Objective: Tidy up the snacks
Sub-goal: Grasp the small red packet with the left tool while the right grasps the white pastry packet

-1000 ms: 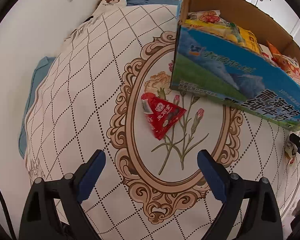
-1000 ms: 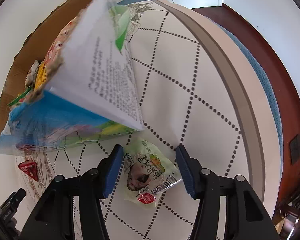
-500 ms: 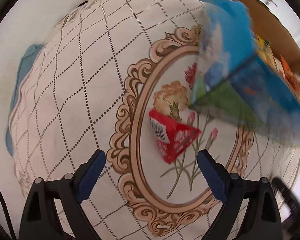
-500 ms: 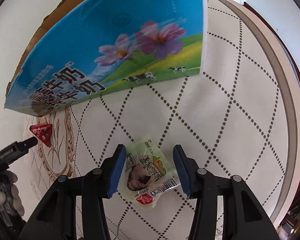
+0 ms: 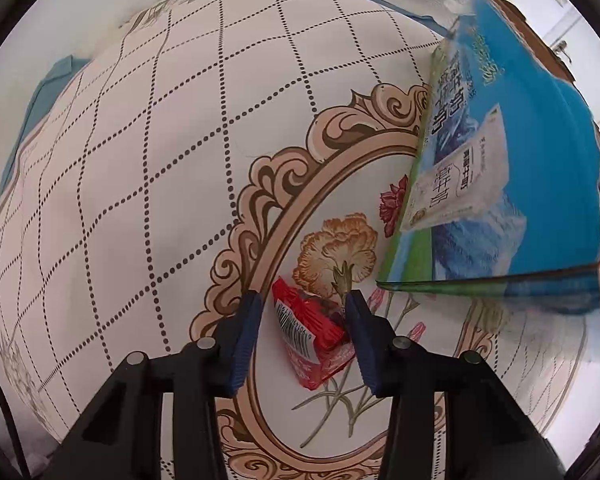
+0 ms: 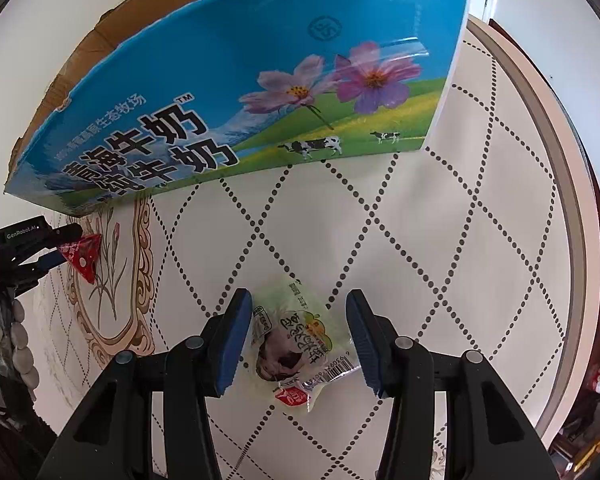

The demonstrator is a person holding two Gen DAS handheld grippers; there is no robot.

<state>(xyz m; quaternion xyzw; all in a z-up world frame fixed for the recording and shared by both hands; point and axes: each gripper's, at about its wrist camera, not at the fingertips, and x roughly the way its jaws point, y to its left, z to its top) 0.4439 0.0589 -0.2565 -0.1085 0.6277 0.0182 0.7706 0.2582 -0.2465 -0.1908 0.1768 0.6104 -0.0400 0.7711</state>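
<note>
A red triangular snack packet (image 5: pixel 312 338) lies on the patterned bedspread between the blue pads of my left gripper (image 5: pixel 302 330). The jaws stand partly closed around it, the right pad touching, a small gap on the left. The packet and left gripper also show in the right wrist view (image 6: pixel 81 254). A pale green snack packet (image 6: pixel 293 354) lies between the pads of my right gripper (image 6: pixel 297 338), jaws partly open, small gaps on both sides. A blue milk carton box (image 6: pixel 239 104) holding snacks stands just beyond; it also shows in the left wrist view (image 5: pixel 512 184).
The cream bedspread (image 5: pixel 139 160) has a dotted diamond grid and an ornate oval flower frame (image 5: pixel 259 208). A white wall lies to the left. The bed edge (image 6: pixel 556 184) curves at right, with a dark wood floor and a white door beyond it.
My left gripper moved forward and narrowed its jaws around the red packet. My right gripper stayed over the green packet. The box now appears turned in both views.
</note>
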